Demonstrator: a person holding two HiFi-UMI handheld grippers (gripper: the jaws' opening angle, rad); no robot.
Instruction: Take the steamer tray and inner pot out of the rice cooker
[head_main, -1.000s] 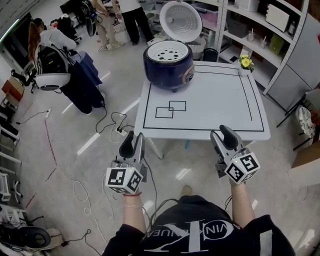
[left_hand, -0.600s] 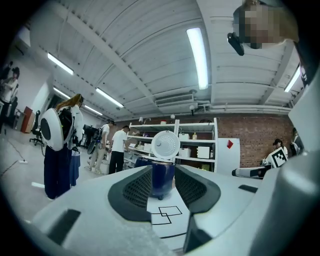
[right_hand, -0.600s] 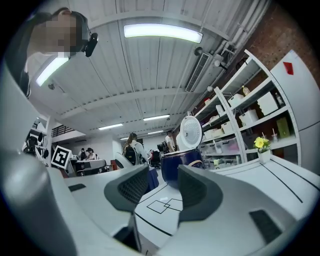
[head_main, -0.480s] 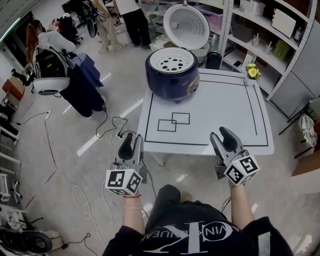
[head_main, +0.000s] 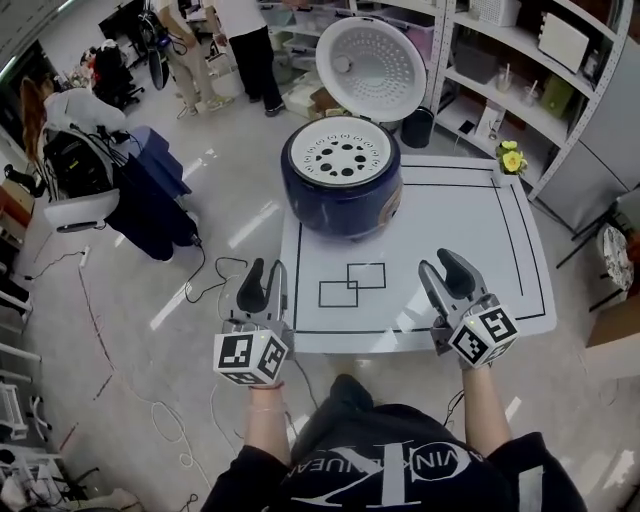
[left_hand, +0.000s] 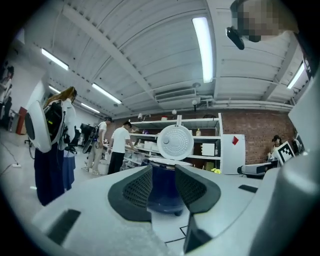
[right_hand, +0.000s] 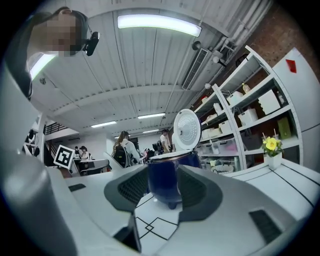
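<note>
The rice cooker (head_main: 342, 205) has a glossy dark-blue shell. The steamer tray (head_main: 341, 153) in it looks like matt white plastic pierced with holes, and so does the inside of the open lid (head_main: 372, 58). The counter (head_main: 450, 230) is smooth, matt white. The left gripper (head_main: 265, 275) and right gripper (head_main: 447, 268) are matt pale-grey plastic, and their black fingers (left_hand: 136, 187) have a dimpled surface. The pale floor (head_main: 560, 380) shines.

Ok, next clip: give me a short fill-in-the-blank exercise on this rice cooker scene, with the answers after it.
1. The lid of the rice cooker stands ____.
2. The steamer tray, full of holes, is ____ in colour.
3. The left gripper and right gripper, jaws apart, hold ____.
4. The flowers at the table corner are ____.
Missing words: open; white; nothing; yellow.
</note>
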